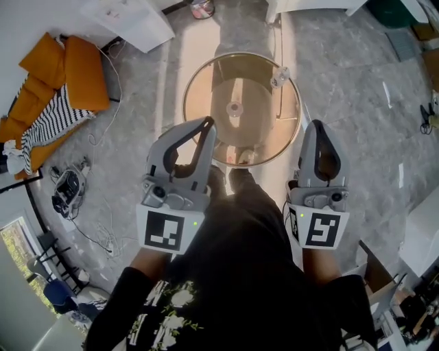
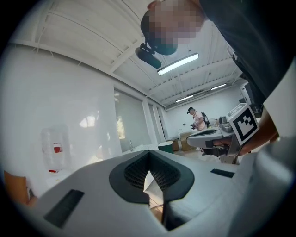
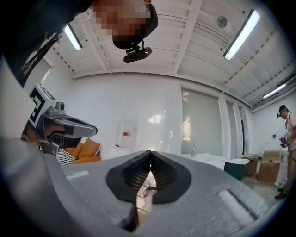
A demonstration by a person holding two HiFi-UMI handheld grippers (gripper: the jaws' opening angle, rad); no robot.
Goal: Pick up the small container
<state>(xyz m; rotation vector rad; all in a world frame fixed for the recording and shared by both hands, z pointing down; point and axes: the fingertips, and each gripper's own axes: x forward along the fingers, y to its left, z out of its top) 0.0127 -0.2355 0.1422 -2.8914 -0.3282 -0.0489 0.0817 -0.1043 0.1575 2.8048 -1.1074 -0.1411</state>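
Observation:
The small container (image 1: 279,77), clear and pale, stands on the far right rim of a round glass table (image 1: 199,123) with a gold edge. Both grippers hover level over the floor on the table's near side, well short of the container. My left gripper (image 1: 206,123) is shut and empty, its tips over the table's near left rim. My right gripper (image 1: 316,125) is also shut and empty, just off the table's right edge. In the left gripper view the jaws (image 2: 149,152) meet at the tips, and they do in the right gripper view (image 3: 150,153) too. Neither gripper view shows the container clearly.
Orange cushions and a striped blanket (image 1: 58,89) lie at the left, with cables and gear (image 1: 68,188) on the floor below them. White furniture (image 1: 134,20) stands at the back left. Boxes (image 1: 381,281) crowd the lower right. Another person (image 2: 199,119) stands far off.

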